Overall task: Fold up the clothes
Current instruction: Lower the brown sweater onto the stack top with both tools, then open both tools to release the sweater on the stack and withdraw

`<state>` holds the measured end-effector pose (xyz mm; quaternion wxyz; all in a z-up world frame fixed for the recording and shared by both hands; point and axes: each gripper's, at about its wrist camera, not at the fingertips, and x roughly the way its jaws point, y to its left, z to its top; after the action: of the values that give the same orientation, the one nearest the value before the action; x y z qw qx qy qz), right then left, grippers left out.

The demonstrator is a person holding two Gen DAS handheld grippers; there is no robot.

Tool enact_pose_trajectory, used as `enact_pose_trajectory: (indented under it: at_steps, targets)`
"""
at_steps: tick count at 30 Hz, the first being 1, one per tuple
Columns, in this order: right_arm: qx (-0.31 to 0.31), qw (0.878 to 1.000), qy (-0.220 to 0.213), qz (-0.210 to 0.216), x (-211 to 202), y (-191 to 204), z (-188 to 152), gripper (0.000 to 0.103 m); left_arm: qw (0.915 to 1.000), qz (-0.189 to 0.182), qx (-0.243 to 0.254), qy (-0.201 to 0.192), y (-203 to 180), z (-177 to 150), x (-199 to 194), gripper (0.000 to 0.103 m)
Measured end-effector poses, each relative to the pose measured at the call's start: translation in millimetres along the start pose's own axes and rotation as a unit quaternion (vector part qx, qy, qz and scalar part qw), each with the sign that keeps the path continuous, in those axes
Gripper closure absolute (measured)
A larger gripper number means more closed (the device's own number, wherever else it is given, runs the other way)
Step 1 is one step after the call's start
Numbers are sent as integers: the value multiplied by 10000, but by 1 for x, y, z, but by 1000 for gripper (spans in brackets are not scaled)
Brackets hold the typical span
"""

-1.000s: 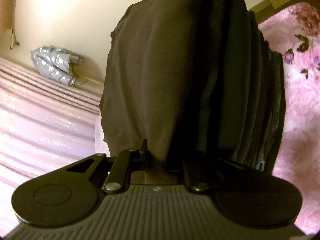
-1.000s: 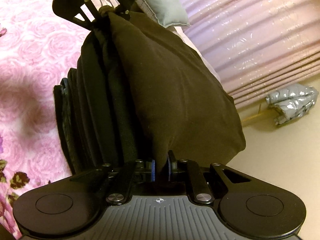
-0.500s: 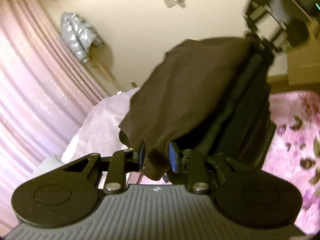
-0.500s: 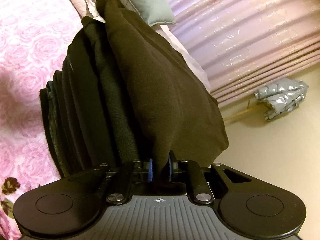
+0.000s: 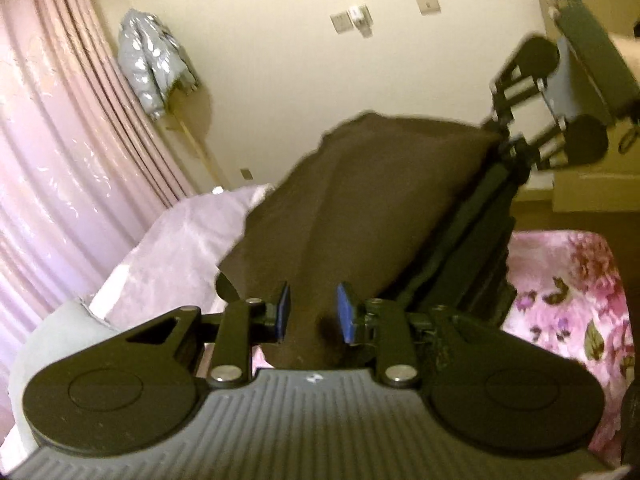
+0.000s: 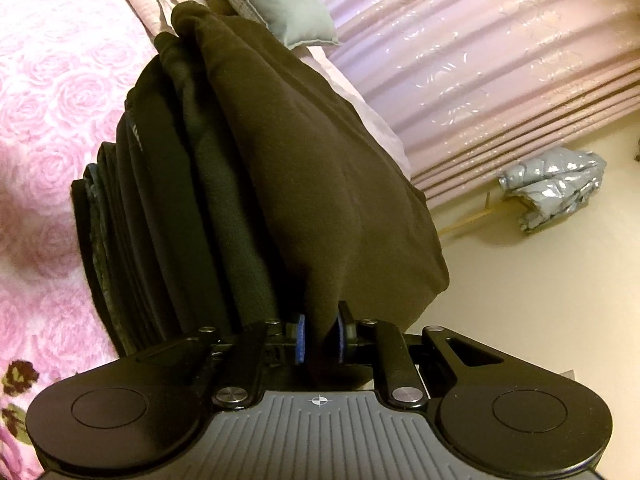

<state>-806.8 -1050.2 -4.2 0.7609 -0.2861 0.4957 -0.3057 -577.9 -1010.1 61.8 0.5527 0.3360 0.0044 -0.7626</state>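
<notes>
Only in the left wrist view are the left gripper (image 5: 311,312) jaws seen apart around the brown garment (image 5: 372,208), while the right gripper (image 6: 319,338) is clamped on it above folded dark clothes (image 6: 160,216) on a pink bedspread (image 6: 44,120) beside pink curtains (image 6: 480,60).

The light on my cameras is dim, warm and yellowish. My left wrist view is soft with motion blur: the right gripper (image 5: 516,152) and the brown garment (image 5: 360,208) have smeared edges. My right wrist view is sharper, with sheen streaks on the pink curtain (image 6: 480,72). The dark clothes pile (image 6: 168,208) loses its detail in shadow. Fisheye bending curves the curtain folds, and the corners go black.
</notes>
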Motion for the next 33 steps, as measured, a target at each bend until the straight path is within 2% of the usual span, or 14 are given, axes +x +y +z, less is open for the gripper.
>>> enact_pose_trajectory:
  at_steps: [4, 10, 12, 14, 15, 17, 19, 21, 25, 26, 30, 33]
  targets:
    - [27, 10000, -3, -23, 1, 0, 0, 83, 9994, 213, -277, 8, 8, 13, 11, 79]
    - [291, 9996, 8, 70, -5, -8, -1, 82, 9967, 71, -117, 795, -6, 1, 63, 81]
    - [647, 9978, -19, 168, -13, -17, -2, 71, 9967, 62, -49, 810, -11, -2, 66, 82]
    - [1191, 9925, -50, 281, -24, -29, -5, 40, 9966, 75, -109, 816, -12, -4, 66, 83]
    - [1466, 9885, -77, 350, -30, -34, -6, 37, 9965, 81, -149, 818, -11, -4, 67, 83]
    - [2165, 9745, -245, 541, -43, -50, -10, 37, 9965, 89, -171, 817, -11, -5, 69, 83]
    - [2975, 9509, -532, 662, -53, -70, -14, 37, 9965, 98, -126, 822, -12, -4, 70, 83]
    - [3758, 9198, -810, 793, -55, -90, -16, 37, 9964, 91, -86, 833, -13, -5, 70, 83]
    - [5198, 8376, -968, 1371, -27, -119, -24, 39, 9962, 116, -82, 861, -15, -6, 70, 83]
    - [5290, 8307, -849, 1510, -16, -118, -25, 44, 9960, 130, -99, 877, -16, -6, 70, 83]
    - [5468, 8138, -340, 1940, 22, -105, -36, 45, 9948, 130, -175, 994, -15, -9, 70, 83]
    - [5356, 8219, -373, 1904, 16, -106, -37, 45, 9942, 136, -334, 1015, -13, -10, 69, 82]
